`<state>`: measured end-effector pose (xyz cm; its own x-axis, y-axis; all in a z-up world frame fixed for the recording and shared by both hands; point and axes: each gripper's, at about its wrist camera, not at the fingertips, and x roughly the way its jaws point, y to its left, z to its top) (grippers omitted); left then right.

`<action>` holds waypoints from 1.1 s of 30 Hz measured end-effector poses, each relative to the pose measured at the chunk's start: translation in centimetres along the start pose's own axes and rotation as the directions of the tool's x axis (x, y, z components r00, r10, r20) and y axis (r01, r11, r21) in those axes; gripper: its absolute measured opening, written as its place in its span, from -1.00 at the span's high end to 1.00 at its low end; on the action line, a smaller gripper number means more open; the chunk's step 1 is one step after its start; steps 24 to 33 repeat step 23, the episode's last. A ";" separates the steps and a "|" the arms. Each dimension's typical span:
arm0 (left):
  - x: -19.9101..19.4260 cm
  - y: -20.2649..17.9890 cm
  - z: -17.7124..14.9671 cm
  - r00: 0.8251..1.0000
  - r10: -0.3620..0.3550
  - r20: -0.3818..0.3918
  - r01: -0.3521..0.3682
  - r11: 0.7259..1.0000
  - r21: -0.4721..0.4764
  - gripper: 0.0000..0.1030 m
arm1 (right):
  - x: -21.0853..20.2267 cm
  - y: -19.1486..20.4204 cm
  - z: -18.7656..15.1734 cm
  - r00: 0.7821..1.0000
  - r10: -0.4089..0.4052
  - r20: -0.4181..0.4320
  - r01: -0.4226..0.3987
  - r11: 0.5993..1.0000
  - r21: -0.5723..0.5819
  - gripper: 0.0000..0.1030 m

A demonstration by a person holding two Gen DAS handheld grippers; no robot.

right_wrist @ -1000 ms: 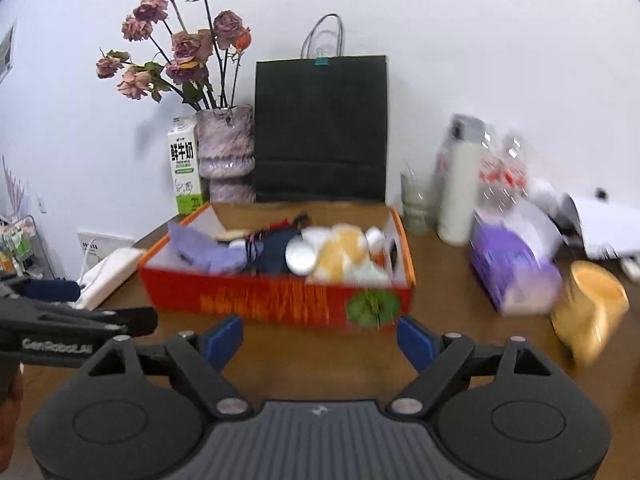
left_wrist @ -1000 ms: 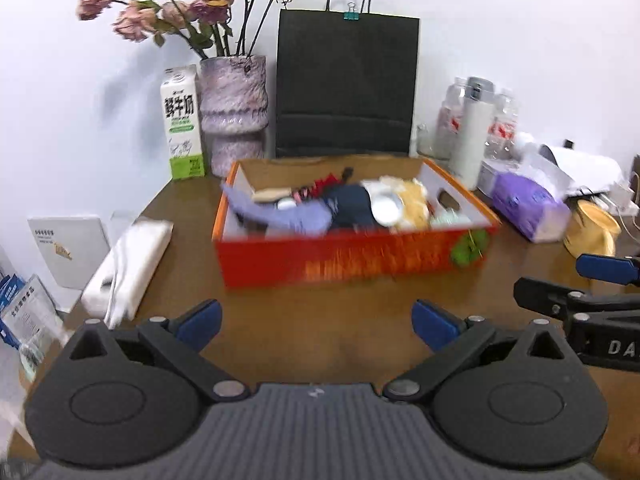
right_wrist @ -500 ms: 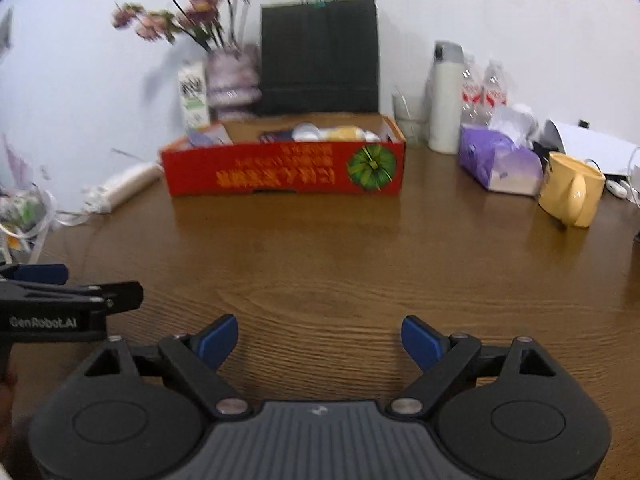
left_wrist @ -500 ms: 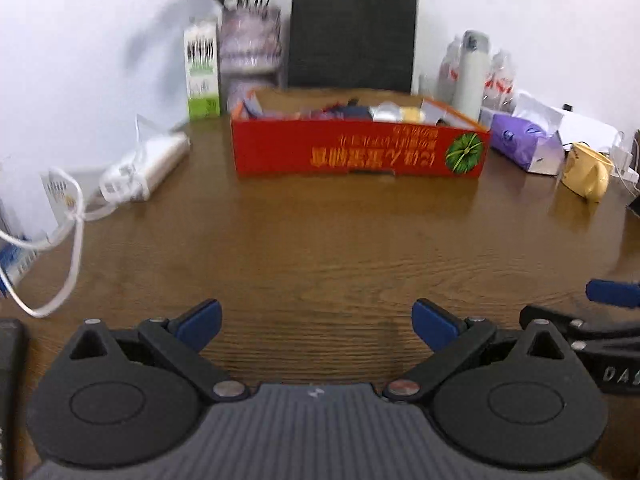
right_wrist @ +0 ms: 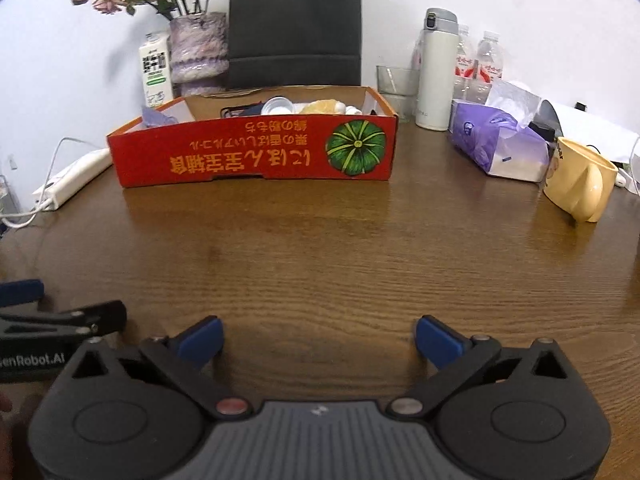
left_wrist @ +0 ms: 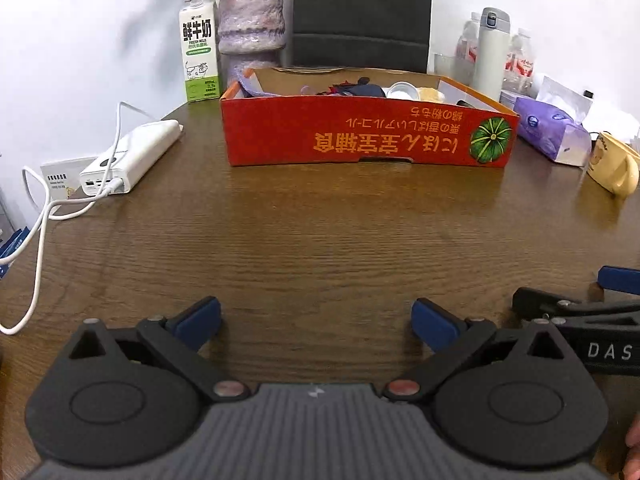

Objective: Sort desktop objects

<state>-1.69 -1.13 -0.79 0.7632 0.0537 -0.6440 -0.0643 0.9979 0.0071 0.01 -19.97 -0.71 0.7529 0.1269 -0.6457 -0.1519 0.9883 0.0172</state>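
Observation:
A red cardboard box (left_wrist: 368, 140) with a pumpkin picture stands at the far middle of the brown table; it also shows in the right wrist view (right_wrist: 256, 152). Several small objects lie inside, mostly hidden by its front wall: a purple cloth (left_wrist: 250, 84), a dark item, a white round lid (left_wrist: 402, 90), something yellow. My left gripper (left_wrist: 316, 320) is open and empty, low over the table's near part. My right gripper (right_wrist: 318, 338) is open and empty beside it, and its side shows at the right edge of the left wrist view.
A white power bank (left_wrist: 132, 156) with cable lies left. A milk carton (left_wrist: 199, 64), vase (left_wrist: 252, 28) and black paper bag (left_wrist: 362, 12) stand behind the box. A white flask (right_wrist: 436, 68), purple tissue pack (right_wrist: 496, 144) and yellow mug (right_wrist: 580, 180) are right.
Both grippers have pulled back from above the box and come down low over the near table. The box now looks farther away. Both stayed open.

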 end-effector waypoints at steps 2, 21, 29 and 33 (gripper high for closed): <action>0.0 0.1 0.0 1.000 -0.004 0.000 0.004 1.000 0.002 -1.00 | 0.2 0.0 0.1 1.000 -0.005 -0.001 0.005 1.000 0.002 -1.00; 0.3 0.4 0.3 0.999 -0.035 -0.002 0.035 0.999 0.022 -1.00 | 0.1 -0.1 0.1 1.000 0.009 -0.001 -0.009 1.000 -0.008 -1.00; 0.3 0.4 0.3 0.999 -0.035 -0.002 0.035 0.999 0.022 -1.00 | 0.1 0.0 0.1 1.000 0.008 -0.001 -0.008 1.000 -0.008 -1.00; 0.3 0.4 0.3 0.999 -0.035 -0.002 0.035 0.999 0.022 -1.00 | 0.1 0.0 0.1 1.000 0.008 -0.001 -0.008 1.000 -0.008 -1.00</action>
